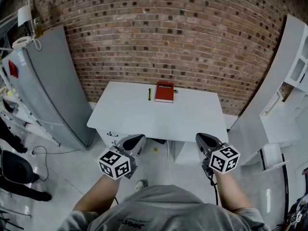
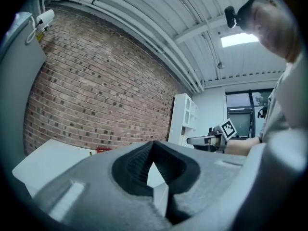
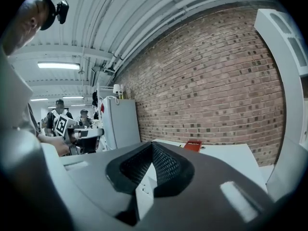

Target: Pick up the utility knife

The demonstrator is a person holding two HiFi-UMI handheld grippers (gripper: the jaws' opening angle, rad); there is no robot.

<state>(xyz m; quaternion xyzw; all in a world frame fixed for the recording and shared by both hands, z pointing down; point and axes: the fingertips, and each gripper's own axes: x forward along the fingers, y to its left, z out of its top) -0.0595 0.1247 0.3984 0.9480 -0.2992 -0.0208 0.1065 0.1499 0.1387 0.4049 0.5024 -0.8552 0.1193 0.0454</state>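
Slim yellow-and-dark utility knife point(image 1: 149, 94), far on white bench point(image 1: 125, 117): likely light, stiff (take mid-handle). Closed, empty: left tongs point(image 1: 139, 138), right tongs point(image 1: 200, 138).

Grey T-shirt point(image 1: 163, 211), grey hand-held grippers point(image 1: 138, 138) point(image 1: 200, 137), black-and-white marker cubes point(image 1: 114, 163) point(image 1: 224, 159)

A white table point(image 1: 139, 117) stood against a red brick wall point(image 1: 168, 37). Left of the table rose a tall grey cabinet point(image 1: 53, 95), and right of it a white shelf unit point(image 1: 288, 81). Pale grey floor point(image 1: 67, 167) lay before it, with a ceiling strip light point(image 2: 238, 39) above.
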